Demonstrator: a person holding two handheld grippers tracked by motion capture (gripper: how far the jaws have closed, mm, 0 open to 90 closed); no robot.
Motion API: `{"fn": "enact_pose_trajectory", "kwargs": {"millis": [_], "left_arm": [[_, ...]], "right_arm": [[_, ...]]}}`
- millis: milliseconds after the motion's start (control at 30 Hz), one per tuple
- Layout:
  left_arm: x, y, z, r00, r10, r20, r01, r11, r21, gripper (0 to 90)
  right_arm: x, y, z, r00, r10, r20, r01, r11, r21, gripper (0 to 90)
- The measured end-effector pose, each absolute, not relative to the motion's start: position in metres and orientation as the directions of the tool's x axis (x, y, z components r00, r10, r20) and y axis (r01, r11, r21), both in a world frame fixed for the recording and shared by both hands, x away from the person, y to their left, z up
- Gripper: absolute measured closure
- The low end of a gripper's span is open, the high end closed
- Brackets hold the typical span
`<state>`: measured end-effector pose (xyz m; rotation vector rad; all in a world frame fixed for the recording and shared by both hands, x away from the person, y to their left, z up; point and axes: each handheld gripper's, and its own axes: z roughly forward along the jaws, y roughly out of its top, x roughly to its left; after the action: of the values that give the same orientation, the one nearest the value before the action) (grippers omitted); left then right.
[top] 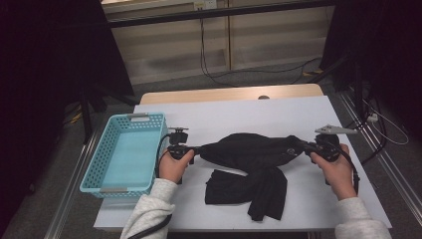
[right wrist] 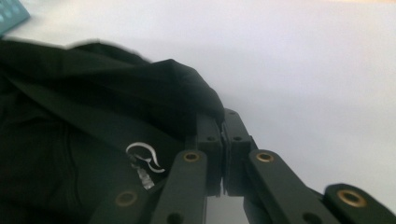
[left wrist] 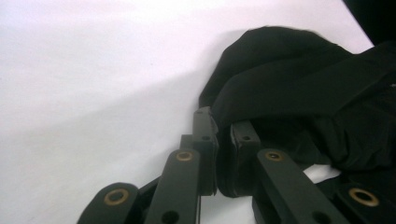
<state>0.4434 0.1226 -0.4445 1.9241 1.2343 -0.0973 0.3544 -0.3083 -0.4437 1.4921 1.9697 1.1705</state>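
Garment [top: 251,152], black, is pinched at its two ends: the left tongs [top: 198,148] are clamped on its left edge and the right tongs [top: 302,146] on the right edge near a small white logo [right wrist: 144,156], probably so the cloth stretches out flat between them. Its middle hangs just above the white worktop [top: 259,112] while a loose part [top: 249,186] trails onto it toward the person. A blue basket [top: 124,154] waits at the left, likely where it goes once folded.

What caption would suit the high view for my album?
Two hand-held tongs, left and right, pinch a black garment by its ends beside a blue basket.
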Motion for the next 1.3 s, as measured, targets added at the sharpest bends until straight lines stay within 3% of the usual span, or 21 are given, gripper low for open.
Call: {"fn": "enact_pose_trajectory", "kwargs": {"millis": [333, 500, 733, 900, 1000, 1100, 1167, 1233, 1300], "left_arm": [[0.444, 0.115, -0.440, 0.534, 0.717, -0.448, 0.762, -0.179, 0.622, 74.9], [0.444, 0.112, -0.439, 0.546, 0.705, -0.453, 0.760, -0.188, 0.623, 78.1], [0.443, 0.111, -0.436, 0.551, 0.693, -0.465, 0.758, -0.182, 0.627, 82.1], [0.444, 0.112, -0.435, 0.553, 0.693, -0.463, 0.758, -0.187, 0.625, 82.6], [0.446, 0.111, -0.435, 0.554, 0.694, -0.460, 0.758, -0.193, 0.623, 82.7], [0.446, 0.111, -0.437, 0.545, 0.694, -0.470, 0.764, -0.181, 0.619, 82.8], [0.447, 0.111, -0.438, 0.552, 0.691, -0.467, 0.762, -0.190, 0.619, 82.9], [0.448, 0.112, -0.438, 0.547, 0.691, -0.473, 0.766, -0.184, 0.616, 83.2], [0.449, 0.112, -0.439, 0.541, 0.694, -0.476, 0.772, -0.184, 0.609, 83.6]], "right_arm": [[0.340, -0.307, -0.459, -0.356, 0.921, 0.158, 0.602, 0.097, 0.792, 85.6], [0.339, -0.307, -0.456, -0.361, 0.920, 0.156, 0.582, 0.092, 0.808, 75.3], [0.340, -0.300, -0.452, -0.388, 0.913, 0.128, 0.560, 0.123, 0.819, 69.9], [0.345, -0.297, -0.445, -0.393, 0.914, 0.098, 0.543, 0.144, 0.828, 53.1], [0.352, -0.292, -0.443, -0.389, 0.918, 0.082, 0.543, 0.157, 0.825, 51.6], [0.361, -0.288, -0.446, -0.387, 0.919, 0.079, 0.557, 0.165, 0.814, 56.0], [0.365, -0.287, -0.448, -0.391, 0.916, 0.092, 0.551, 0.153, 0.820, 66.2], [0.367, -0.289, -0.448, -0.385, 0.914, 0.127, 0.544, 0.114, 0.831, 84.7], [0.369, -0.295, -0.448, -0.338, 0.929, 0.148, 0.538, 0.062, 0.841, 86.6]]}}
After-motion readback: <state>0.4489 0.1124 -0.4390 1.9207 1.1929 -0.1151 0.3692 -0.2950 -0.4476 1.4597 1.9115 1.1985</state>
